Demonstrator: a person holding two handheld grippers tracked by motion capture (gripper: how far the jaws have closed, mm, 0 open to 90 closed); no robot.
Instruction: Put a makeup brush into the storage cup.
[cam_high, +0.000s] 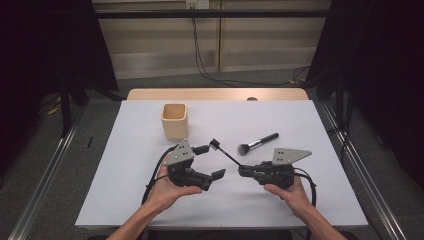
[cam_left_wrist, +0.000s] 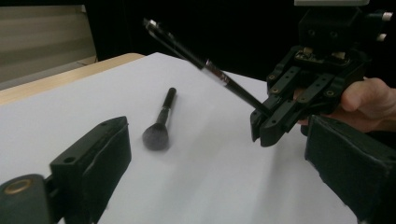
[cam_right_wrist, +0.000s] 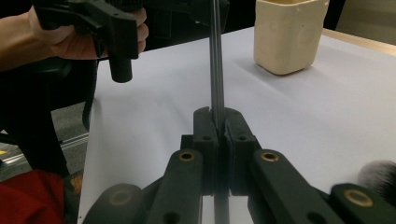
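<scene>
While unfilled, beige cup (cam_high: 174, 120) beside brush (cam_high: 257, 143).

Light falls evenly from above on my white table (cam_high: 280, 200), bright with no glare, while the surroundings sink into black. Shadows under my grippers are soft and faint. In my left gripper view the brush (cam_left_wrist: 159, 126) head is blurred; near jaws look soft in both gripper views.
</scene>
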